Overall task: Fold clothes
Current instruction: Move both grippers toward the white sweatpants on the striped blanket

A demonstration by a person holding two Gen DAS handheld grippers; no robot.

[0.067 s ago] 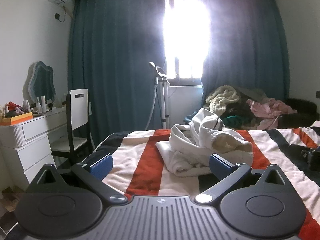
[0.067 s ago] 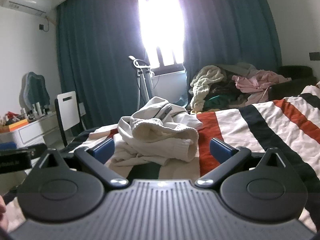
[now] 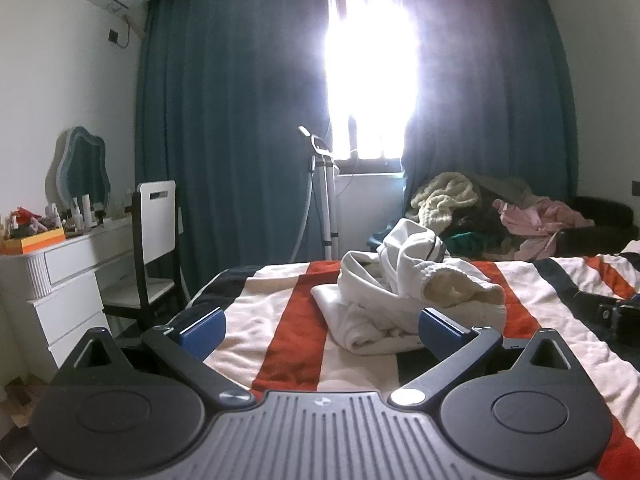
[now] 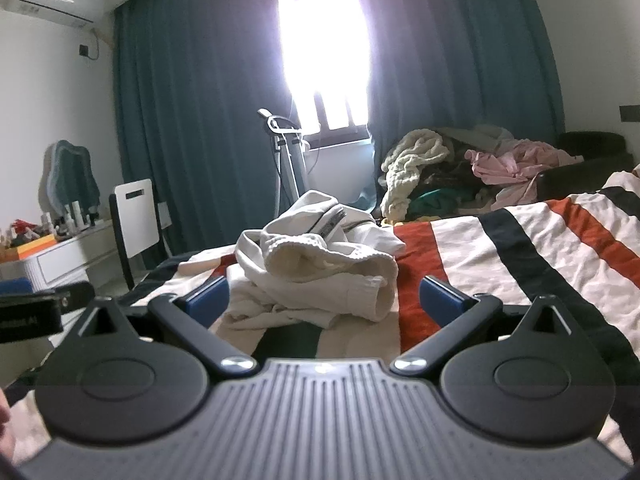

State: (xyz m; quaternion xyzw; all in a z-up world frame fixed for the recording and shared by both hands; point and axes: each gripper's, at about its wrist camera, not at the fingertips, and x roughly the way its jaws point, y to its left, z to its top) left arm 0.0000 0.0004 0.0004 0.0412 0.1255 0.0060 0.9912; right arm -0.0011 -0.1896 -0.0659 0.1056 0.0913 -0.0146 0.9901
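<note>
White crumpled hooded jacket [image 4: 316,268] sits at 12 o'clock from the right claw [image 4: 324,300], at 1 o'clock from the left claw [image 3: 322,330]; both gape, empty.

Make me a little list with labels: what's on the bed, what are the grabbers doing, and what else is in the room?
On the bed: crumpled white garment on striped blanket
Left gripper: open, holding nothing
Right gripper: open, holding nothing
Folding: not started
Behind bed: clothes pile
Left side: white dresser, chair
Window: bright, blue curtains
</note>
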